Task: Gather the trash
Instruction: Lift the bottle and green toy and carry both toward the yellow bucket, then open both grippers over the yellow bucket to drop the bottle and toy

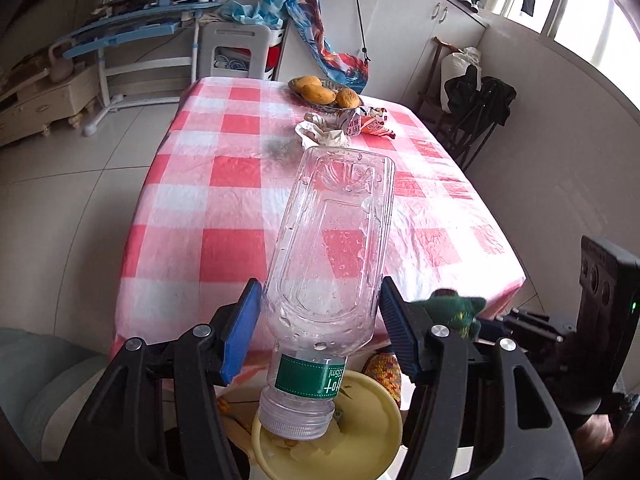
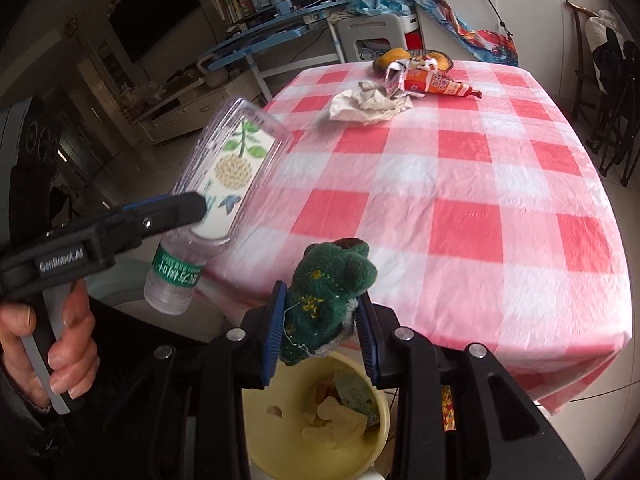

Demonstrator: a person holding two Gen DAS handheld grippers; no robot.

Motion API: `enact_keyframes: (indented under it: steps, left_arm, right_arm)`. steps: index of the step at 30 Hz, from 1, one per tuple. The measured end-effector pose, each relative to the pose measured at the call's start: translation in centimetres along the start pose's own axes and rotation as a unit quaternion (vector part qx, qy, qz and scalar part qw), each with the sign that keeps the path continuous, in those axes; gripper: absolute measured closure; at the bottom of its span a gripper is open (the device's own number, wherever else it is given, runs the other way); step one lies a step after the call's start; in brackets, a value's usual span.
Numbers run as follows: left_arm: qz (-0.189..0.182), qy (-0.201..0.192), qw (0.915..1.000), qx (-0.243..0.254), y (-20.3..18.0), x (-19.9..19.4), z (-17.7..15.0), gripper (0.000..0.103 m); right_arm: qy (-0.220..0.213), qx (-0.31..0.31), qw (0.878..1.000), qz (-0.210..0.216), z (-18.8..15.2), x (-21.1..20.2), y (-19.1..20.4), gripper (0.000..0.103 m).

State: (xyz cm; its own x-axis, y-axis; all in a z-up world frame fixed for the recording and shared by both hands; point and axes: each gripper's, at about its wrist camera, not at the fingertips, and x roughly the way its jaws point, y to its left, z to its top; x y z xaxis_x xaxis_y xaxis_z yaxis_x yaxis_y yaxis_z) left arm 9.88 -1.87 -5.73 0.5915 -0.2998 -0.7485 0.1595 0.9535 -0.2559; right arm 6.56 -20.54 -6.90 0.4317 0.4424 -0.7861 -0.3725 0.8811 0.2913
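Note:
My left gripper [image 1: 320, 320] is shut on an empty clear plastic bottle [image 1: 332, 248] with a green label, held cap-down over the yellow bin [image 1: 384, 420]. The bottle also shows in the right wrist view [image 2: 224, 176]. My right gripper [image 2: 320, 336] is shut on a green knitted cloth [image 2: 328, 292], held just above the yellow bin [image 2: 280, 440], which holds scraps. It also shows in the left wrist view [image 1: 456, 312]. Crumpled white paper [image 2: 368, 102] and an orange snack wrapper [image 2: 436, 84] lie on the far part of the checked table [image 2: 460, 208].
A bowl of yellow fruit [image 1: 324, 92] stands at the table's far edge. A white chair [image 1: 236, 56] and a blue desk [image 1: 140, 28] stand beyond the table. Dark folded chairs [image 1: 476, 112] stand at the right wall.

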Motion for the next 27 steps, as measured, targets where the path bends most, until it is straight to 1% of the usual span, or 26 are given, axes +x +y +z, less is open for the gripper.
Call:
enact_keyframes:
  steps: [2, 5, 6, 7, 8, 9, 11, 13, 14, 15, 16, 18, 19, 21, 23, 25, 27]
  left_arm:
    - [-0.002, 0.0, 1.0, -0.008, 0.1, -0.7, -1.2, 0.046]
    - [-0.002, 0.007, 0.9998, -0.017, 0.2, -1.5, -3.2, 0.046]
    - [-0.001, 0.009, 0.9998, -0.018, 0.1, -1.7, -3.8, 0.046]
    - [-0.001, 0.011, 0.9997, -0.02, 0.1, -2.0, -4.4, 0.046]
    - [0.0, 0.014, 0.9997, -0.021, 0.0, -2.1, -5.0, 0.046]
    - [0.001, 0.018, 0.9996, -0.021, -0.1, -2.3, -5.5, 0.046]
    - [0.001, 0.03, 0.9993, -0.022, -0.3, -2.4, -6.7, 0.046]
    - [0.003, 0.048, 0.9985, -0.025, -0.6, -2.3, -7.9, 0.046]
    - [0.006, 0.062, 0.9978, -0.023, -0.8, -2.0, -8.6, 0.046]
    - [0.01, 0.085, 0.9962, -0.015, -1.2, -1.5, -9.3, 0.046]
    - [0.016, 0.111, 0.9937, -0.003, -1.5, -0.7, -10.1, 0.045]
    - [0.037, 0.156, 0.9868, 0.02, -2.1, 0.8, -11.5, 0.045]
    - [0.045, 0.173, 0.9834, 0.032, -2.3, 1.4, -11.9, 0.045]
    - [0.055, 0.164, 0.984, 0.043, -2.6, 1.3, -11.9, 0.045]
    - [0.044, 0.151, 0.9869, 0.039, -2.6, 0.9, -11.6, 0.044]
    - [0.047, 0.123, 0.9907, 0.034, -2.4, 0.1, -11.1, 0.039]
    - [0.055, 0.095, 0.9935, 0.033, -2.4, -0.6, -10.6, 0.037]
  right_arm:
    - [0.015, -0.012, 1.0, 0.008, -1.8, -0.2, 1.2, 0.069]
    - [0.049, -0.037, 0.998, 0.016, -4.4, 0.0, 3.0, 0.064]
    - [0.059, -0.05, 0.997, 0.012, -5.1, 0.0, 3.4, 0.06]
    - [0.058, -0.057, 0.997, 0.003, -5.6, -0.1, 3.8, 0.057]
    - [0.052, -0.059, 0.997, -0.004, -6.1, -0.5, 4.0, 0.048]
    - [0.04, -0.055, 0.998, -0.01, -6.2, -1.0, 4.0, 0.04]
    - [-0.002, -0.035, 0.999, -0.027, -5.9, -2.4, 3.3, 0.034]
    - [-0.054, 0.003, 0.998, -0.029, -5.3, -4.1, 2.1, 0.03]
    - [-0.079, 0.025, 0.996, -0.03, -5.1, -4.8, 1.3, 0.024]
    - [-0.098, 0.044, 0.994, -0.034, -5.0, -5.4, 0.7, 0.02]
    - [-0.111, 0.06, 0.991, -0.037, -4.8, -5.6, 0.1, 0.02]
    - [-0.123, 0.086, 0.988, -0.033, -4.7, -5.7, -0.8, 0.02]
    - [-0.125, 0.092, 0.987, -0.035, -4.7, -5.6, -0.9, 0.02]
    - [-0.126, 0.096, 0.987, -0.04, -4.5, -5.4, -1.0, 0.02]
    - [-0.122, 0.096, 0.987, -0.043, -4.4, -5.2, -1.0, 0.02]
    - [-0.119, 0.095, 0.987, -0.045, -4.6, -5.2, -1.0, 0.02]
    - [-0.118, 0.093, 0.988, -0.047, -4.8, -5.2, -0.8, 0.02]
